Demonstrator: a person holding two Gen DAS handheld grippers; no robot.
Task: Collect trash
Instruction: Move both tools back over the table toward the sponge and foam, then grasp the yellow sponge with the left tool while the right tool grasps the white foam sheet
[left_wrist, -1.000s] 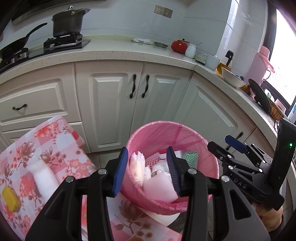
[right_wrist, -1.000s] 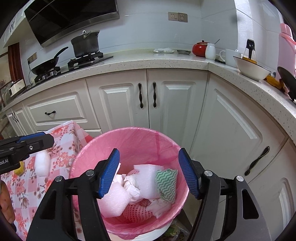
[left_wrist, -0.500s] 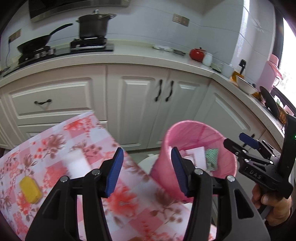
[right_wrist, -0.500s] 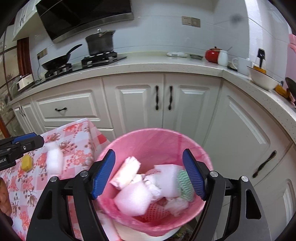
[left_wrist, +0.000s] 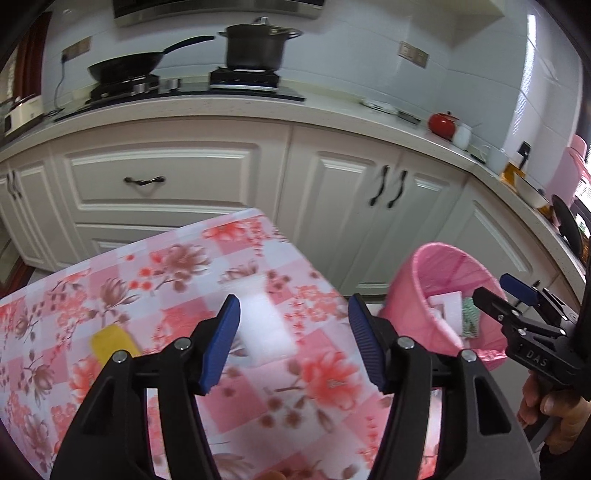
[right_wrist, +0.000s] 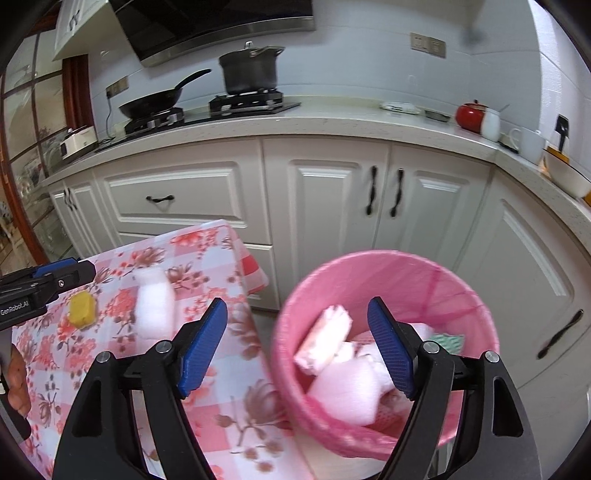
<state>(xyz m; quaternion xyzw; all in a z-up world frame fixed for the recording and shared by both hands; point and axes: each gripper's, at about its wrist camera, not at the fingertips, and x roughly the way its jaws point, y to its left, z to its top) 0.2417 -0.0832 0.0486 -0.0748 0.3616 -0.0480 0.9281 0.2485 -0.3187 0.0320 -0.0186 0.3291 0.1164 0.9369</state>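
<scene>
Left gripper (left_wrist: 293, 341): jaws spread wide, nothing between the blue pads, poised above the flowered table.
Ahead of the left gripper: white foam piece (left_wrist: 264, 325) lying flat on the tablecloth, seen in the gap between the two fingers; contact cannot be told, picture blurred.
Beside it: yellow block (left_wrist: 112, 343) on the cloth, just off the left finger, apart from the foam.
Right gripper (right_wrist: 297, 345): jaws likewise wide apart, holding nothing, hanging over the near rim of the bin and the table's edge.
Under the right gripper: pink-lined trash bin (right_wrist: 458, 284) standing on the floor, close against the table's right side.
Inside the bin: pale foam chunks (right_wrist: 345, 395), a wrapped bundle (right_wrist: 325, 343) tilted near the left wall, a scrap with green zigzag print (right_wrist: 448, 339) toward the right wall.
Table: pink flowered tablecloth (right_wrist: 236, 417) covering it, corner pointing at the cabinets.
Seen from the right wrist: foam piece and yellow block both on the cloth to the left, the left gripper's tip near the yellow block.
Farther out: white cabinets (left_wrist: 332, 192) with dark handles, counter above.
On the counter: black pot (right_wrist: 251, 70) and frying pan (right_wrist: 155, 99) on the stove, red pot (right_wrist: 471, 116) and white bowl (right_wrist: 565, 171) to the right.
</scene>
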